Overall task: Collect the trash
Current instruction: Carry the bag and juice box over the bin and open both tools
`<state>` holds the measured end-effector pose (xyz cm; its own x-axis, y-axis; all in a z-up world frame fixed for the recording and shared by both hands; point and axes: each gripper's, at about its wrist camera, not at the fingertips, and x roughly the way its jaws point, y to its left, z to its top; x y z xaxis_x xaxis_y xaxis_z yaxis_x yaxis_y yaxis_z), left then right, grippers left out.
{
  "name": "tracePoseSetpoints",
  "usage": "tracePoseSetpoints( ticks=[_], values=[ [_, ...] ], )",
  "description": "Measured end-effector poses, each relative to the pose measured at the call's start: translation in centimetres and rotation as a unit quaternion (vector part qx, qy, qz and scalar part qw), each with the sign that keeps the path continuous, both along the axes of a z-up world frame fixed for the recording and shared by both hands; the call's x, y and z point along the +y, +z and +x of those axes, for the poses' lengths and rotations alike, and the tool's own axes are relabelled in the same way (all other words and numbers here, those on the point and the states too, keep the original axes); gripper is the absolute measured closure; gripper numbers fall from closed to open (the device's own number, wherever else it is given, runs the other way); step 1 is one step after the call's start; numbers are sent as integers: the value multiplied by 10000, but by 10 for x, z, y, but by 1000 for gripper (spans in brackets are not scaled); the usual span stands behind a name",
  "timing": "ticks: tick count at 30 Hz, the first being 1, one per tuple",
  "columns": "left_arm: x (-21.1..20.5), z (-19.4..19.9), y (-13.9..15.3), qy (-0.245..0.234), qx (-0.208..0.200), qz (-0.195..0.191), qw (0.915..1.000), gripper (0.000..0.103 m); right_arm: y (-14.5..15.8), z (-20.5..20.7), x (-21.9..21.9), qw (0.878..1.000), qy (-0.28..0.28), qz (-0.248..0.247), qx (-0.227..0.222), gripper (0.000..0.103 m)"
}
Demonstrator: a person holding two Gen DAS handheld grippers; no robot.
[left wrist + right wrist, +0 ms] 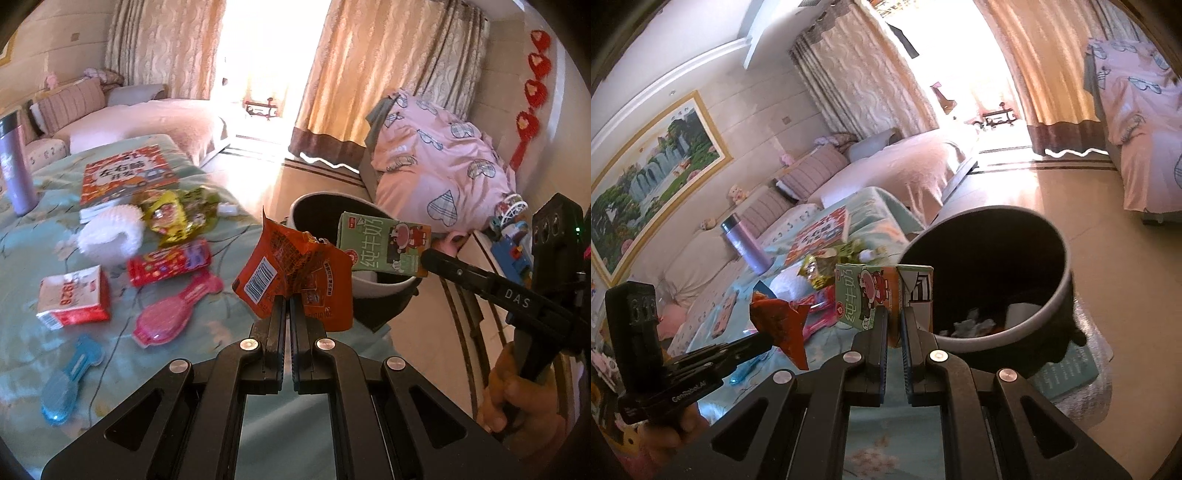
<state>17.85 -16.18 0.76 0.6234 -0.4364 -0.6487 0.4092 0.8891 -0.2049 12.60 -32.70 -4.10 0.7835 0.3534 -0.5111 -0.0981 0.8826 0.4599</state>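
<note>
Beside the bin (1058, 295), at the counter edge: left claw (289, 306) clenched on orange wrapper (291, 273); right claw (894, 325) gripping milk carton (882, 295) near the rim. Judgement: carry each fully over the opening before releasing, carton first, keeping the claws apart.

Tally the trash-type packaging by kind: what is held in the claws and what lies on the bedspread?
Held in claws: 2, orange wrapper, green milk carton
Yellow-green crumpled wrappers: 1 cluster
Red snack packet: 1
Red-and-white pack: 1
Total: 5
</note>
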Motion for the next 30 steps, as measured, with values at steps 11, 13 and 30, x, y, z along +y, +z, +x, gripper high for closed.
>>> tracePoseSetpoints(
  ticks=[11, 13, 30],
  values=[
    [-46, 20, 3, -287, 8, 144, 9995, 101, -3, 4, -36, 9992, -386, -37, 66, 96],
    [-52, 23, 2, -318, 14, 172, 9993, 101, -4, 5, -40, 9990, -428, -63, 93, 96],
    [-87, 55, -4, -429, 155, 371, 9983, 101, -11, 25, -56, 9970, -608, -319, 347, 96]
  ],
)
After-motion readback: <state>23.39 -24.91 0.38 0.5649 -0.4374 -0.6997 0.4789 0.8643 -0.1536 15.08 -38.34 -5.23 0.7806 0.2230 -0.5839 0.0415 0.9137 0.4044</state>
